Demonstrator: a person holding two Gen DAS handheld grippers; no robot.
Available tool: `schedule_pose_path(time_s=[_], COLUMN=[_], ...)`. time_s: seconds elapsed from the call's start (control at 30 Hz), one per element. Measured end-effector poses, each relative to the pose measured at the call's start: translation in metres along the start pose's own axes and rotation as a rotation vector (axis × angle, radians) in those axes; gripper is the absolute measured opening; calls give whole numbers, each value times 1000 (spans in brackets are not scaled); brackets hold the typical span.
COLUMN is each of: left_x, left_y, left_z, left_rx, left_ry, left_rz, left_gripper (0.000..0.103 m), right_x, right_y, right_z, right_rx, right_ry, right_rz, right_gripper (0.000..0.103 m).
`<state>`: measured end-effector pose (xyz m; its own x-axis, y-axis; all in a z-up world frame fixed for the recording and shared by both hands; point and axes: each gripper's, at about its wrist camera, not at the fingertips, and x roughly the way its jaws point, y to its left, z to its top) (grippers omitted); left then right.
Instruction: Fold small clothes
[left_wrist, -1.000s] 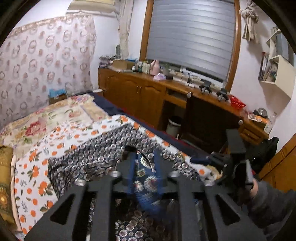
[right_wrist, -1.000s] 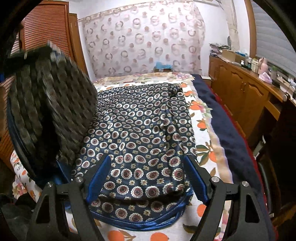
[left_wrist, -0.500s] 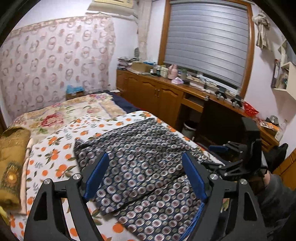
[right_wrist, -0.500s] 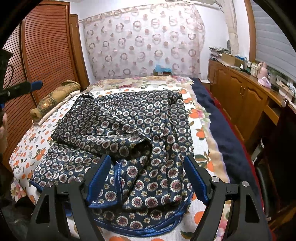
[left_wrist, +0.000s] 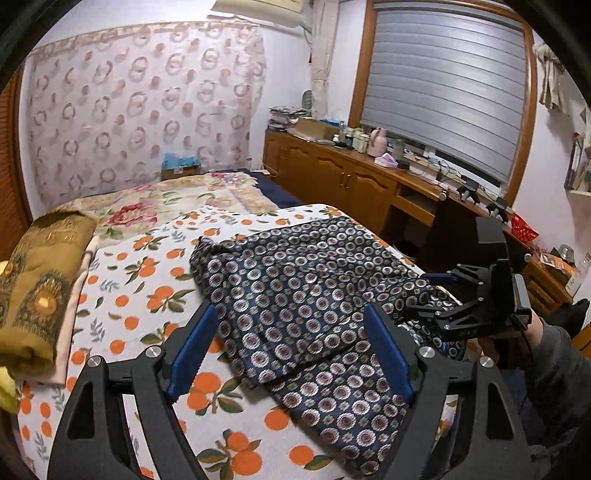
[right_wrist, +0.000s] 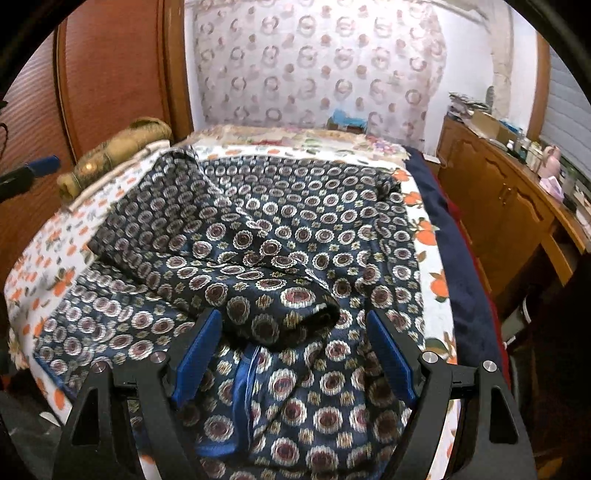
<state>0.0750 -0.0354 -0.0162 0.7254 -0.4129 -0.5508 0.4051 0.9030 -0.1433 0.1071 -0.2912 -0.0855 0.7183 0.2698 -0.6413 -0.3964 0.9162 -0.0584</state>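
A: Where's the garment rn?

B: The navy silky garment w/ round medallion print and blue trim (left_wrist: 306, 295) lies spread on the white bedsheet printed w/ oranges and leaves (left_wrist: 147, 280). One side is folded over the middle, so there's a doubled layer on top; in the right wrist view that fold ends in a rolled edge (right_wrist: 280, 314) sitting between the right gripper's fingers.

A: Left gripper?

B: The left gripper (left_wrist: 291, 350) has its black arms and blue pads spread wide, nothing between them. It hangs above the garment's near edge, not touching cloth as far as I can tell.

A: And the right?

B: The right gripper (right_wrist: 291, 350) is also spread apart, holding nothing. Its blue pads (right_wrist: 195, 350) sit either side of the rolled fold, very near it; can't tell if they touch. A strip of blue trim (right_wrist: 243, 384) runs on the garment just below that fold. In the left wrist view the same gripper (left_wrist: 439, 295) shows at the garment's right edge, held by a hand in a grey sleeve (left_wrist: 554, 354).

A: Other stuff around the garment?

B: A folded olive-gold patterned blanket (left_wrist: 40, 280) lies left of it at the sheet's edge. Beyond the garment, a floral pink-cream quilt (left_wrist: 147, 206) covers the bed's far end. Right of the garment, past the bed, stands a long wooden cabinet-desk w/ cluttered top (left_wrist: 354, 177).
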Motion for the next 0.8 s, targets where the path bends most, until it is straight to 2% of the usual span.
schedule_pose_path(time_s=[0.23,0.33,0.4,0.43,0.5,0.6,0.7,0.8], left_x=[1,2,3,3,4,5,5,6], left_y=[10,13,15,16,17,18,18,19], left_z=[-14,-19,-21,-22,-24,-25,-24,-24], left_rx=[-28,-38,-41,-43,-46,-50,-46,-42], left_ry=[15,21,25,27,31,35,33,30], left_rz=[18,21,25,27,30,33,37,43], left_gripper=[82,82,82,82,82,82,82,82], right_x=[27,34,37,36,34,32,24,4], right_y=[2,0,-2,-1,0,3,6,8], right_z=[15,17,19,18,17,15,13,13], right_rx=[-46,-32,-18,-15,-20,-27,-34,-20], right_ry=[38,49,50,49,49,44,25,-38], right_rz=[-1,21,49,55,61,76,78,106], right_gripper=[81,70,55,51,33,18,9,7])
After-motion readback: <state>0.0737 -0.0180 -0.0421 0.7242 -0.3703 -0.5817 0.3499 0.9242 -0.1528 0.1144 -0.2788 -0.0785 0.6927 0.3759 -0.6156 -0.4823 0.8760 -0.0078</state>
